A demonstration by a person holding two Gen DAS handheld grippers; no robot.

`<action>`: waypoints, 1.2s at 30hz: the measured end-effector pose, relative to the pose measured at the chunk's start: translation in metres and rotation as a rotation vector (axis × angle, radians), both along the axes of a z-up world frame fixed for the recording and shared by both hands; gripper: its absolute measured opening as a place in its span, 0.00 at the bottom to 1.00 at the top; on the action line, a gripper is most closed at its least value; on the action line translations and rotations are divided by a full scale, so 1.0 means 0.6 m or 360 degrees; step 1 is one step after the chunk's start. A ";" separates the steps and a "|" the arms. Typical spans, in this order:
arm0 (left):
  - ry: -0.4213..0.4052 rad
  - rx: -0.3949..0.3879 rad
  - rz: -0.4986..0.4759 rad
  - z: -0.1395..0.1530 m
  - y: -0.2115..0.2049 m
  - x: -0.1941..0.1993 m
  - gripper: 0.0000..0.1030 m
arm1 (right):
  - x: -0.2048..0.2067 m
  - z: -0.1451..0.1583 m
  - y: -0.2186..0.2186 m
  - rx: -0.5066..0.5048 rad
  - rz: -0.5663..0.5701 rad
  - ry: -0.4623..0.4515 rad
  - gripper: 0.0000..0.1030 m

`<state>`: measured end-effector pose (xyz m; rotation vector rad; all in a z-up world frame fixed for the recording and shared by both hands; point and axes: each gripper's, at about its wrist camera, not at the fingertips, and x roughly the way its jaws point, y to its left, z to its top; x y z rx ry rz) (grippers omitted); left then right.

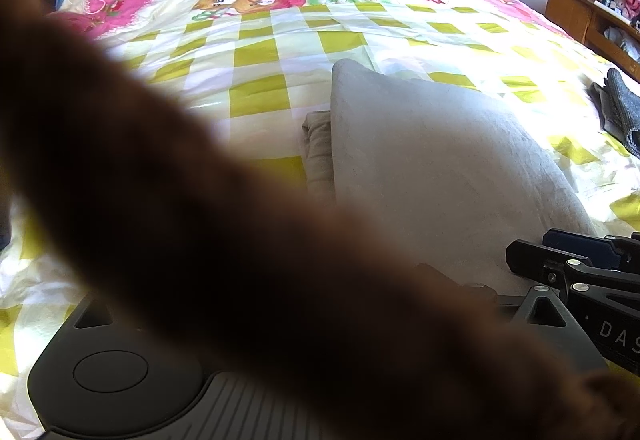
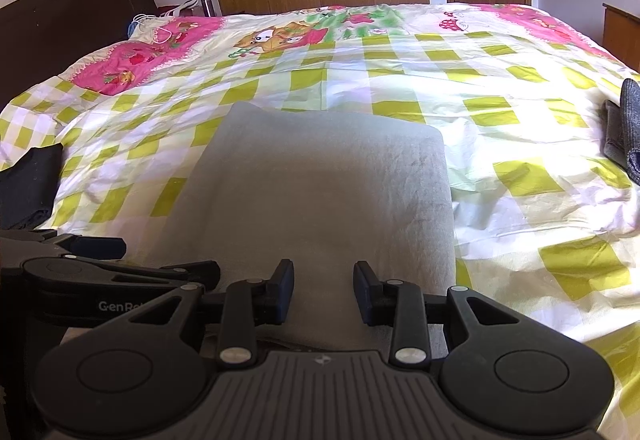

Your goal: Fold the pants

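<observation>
On the bed: folded grey pants, centre. Right gripper over their near edge, jaws apart, empty; left gripper beside it, state hidden.

black right tool, silver screws, ribbed grey base, "genro" lettering.

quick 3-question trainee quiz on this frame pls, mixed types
1. True or false: the right gripper is clamped on the grey pants.
2. Where does the dark grey garment lie, seen from the right wrist? A) on top of the pants B) at the right edge of the bedspread C) on the floor
3. What blocks much of the left wrist view?

Key: 1. False, its jaws are open over the pants. 2. B. 3. A blurred brown shape close to the lens; what it is cannot be told.
</observation>
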<state>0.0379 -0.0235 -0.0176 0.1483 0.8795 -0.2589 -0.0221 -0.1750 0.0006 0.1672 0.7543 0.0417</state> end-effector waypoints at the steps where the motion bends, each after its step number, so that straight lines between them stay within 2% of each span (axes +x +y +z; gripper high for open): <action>1: -0.0005 0.0008 0.0003 0.001 0.000 -0.002 0.98 | 0.000 0.000 0.000 0.0000 0.0002 0.0000 0.46; 11: -0.0039 0.0098 0.0018 0.004 -0.007 -0.015 1.00 | -0.007 -0.001 0.003 0.0016 0.0036 -0.0019 0.48; 36: -0.0046 0.0101 0.0039 0.007 -0.007 -0.025 1.00 | -0.011 -0.001 -0.001 0.0047 0.0049 -0.0024 0.49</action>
